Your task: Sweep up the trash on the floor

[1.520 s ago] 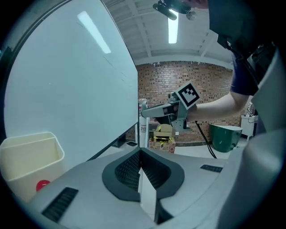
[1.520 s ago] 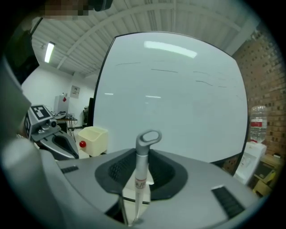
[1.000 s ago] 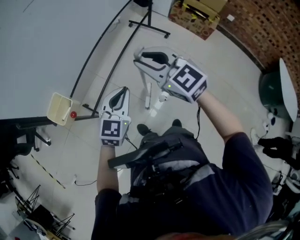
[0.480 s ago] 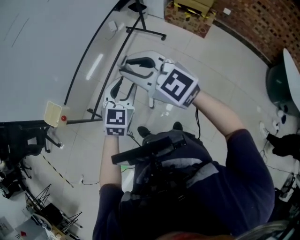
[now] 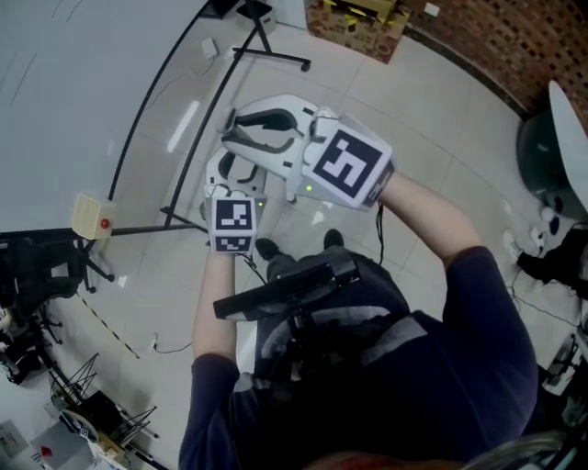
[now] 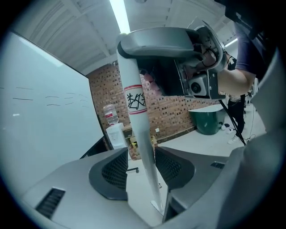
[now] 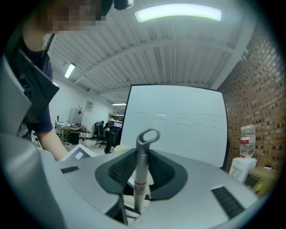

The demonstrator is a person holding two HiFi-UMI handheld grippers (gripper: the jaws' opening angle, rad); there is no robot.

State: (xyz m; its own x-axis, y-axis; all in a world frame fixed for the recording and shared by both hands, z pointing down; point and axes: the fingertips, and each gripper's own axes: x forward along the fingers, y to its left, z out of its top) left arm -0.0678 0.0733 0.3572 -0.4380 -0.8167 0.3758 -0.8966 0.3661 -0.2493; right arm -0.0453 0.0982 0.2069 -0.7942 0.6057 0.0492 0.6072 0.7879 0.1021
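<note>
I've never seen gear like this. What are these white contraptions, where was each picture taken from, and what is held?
A person holds a hand-operated gripper in each hand. The overhead picture comes from a camera on their head, looking down at the tiled floor; the other two come from cameras riding on the grippers. The right gripper has its jaws closed on a long white handle near its looped top. The left gripper has just been opening its jaws; the same handle, it seems, stands between them untouched. A cardboard box sits by the brick wall.
</note>
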